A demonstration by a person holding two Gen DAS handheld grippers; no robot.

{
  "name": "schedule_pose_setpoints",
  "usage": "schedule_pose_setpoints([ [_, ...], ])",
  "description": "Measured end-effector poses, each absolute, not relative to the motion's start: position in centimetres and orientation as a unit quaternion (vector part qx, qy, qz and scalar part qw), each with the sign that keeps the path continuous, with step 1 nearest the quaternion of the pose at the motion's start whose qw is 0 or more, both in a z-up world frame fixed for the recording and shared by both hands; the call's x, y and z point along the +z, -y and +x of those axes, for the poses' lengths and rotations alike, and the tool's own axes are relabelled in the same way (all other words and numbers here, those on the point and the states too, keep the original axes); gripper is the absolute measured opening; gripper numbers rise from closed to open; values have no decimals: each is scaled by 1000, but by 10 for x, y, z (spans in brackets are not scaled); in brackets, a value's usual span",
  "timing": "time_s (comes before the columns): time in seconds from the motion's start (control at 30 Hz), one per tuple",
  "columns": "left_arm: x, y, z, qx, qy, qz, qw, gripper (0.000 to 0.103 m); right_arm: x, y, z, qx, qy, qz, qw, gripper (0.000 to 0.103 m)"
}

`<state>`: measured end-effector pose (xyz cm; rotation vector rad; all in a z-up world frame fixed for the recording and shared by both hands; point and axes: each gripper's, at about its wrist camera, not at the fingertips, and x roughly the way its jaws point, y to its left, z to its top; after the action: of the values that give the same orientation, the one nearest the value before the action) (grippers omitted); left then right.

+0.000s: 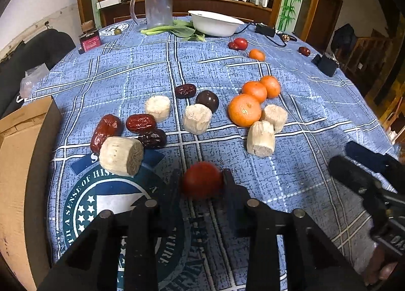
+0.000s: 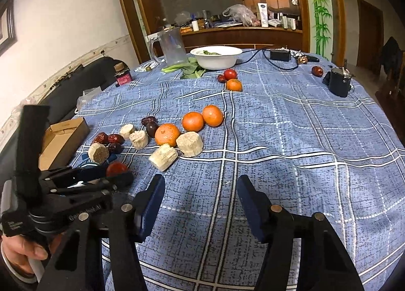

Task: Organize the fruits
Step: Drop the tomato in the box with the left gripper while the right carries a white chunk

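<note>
My left gripper [image 1: 201, 182] is shut on a red tomato [image 1: 201, 180] just above the blue checked tablecloth [image 1: 291, 177]; the tomato also shows in the right wrist view [image 2: 116, 168]. Ahead lie three oranges [image 1: 244, 110], several red dates [image 1: 140, 122], a dark plum [image 1: 207, 100] and several pale cut cane pieces [image 1: 121, 155]. Farther back sit another tomato [image 1: 241, 43], a small orange [image 1: 257, 54] and a lone date [image 1: 304, 50]. My right gripper [image 2: 200, 200] is open and empty over bare cloth, right of the left gripper [image 2: 76, 187].
A white bowl [image 1: 215, 22] stands at the far side with green leaves [image 1: 177, 29] and a clear pitcher [image 1: 158, 8]. A cardboard box [image 1: 22, 164] sits at the left table edge. A black charger [image 2: 339, 82] and cables lie far right. A small jar [image 1: 89, 40] stands far left.
</note>
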<state>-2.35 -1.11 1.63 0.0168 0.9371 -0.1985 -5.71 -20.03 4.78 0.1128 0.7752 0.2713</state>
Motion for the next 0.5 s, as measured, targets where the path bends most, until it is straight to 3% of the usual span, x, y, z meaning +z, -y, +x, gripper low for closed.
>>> schedule_pose_setpoints([
  [0.37,37,-10,-41,-91,-438,-8,894,30,28,156,-16,167,-421,22,891,63],
  [0.5,41,-17,-43,-85,-439,-9,894,30,23,146,-1,176,-434,13,883,52],
])
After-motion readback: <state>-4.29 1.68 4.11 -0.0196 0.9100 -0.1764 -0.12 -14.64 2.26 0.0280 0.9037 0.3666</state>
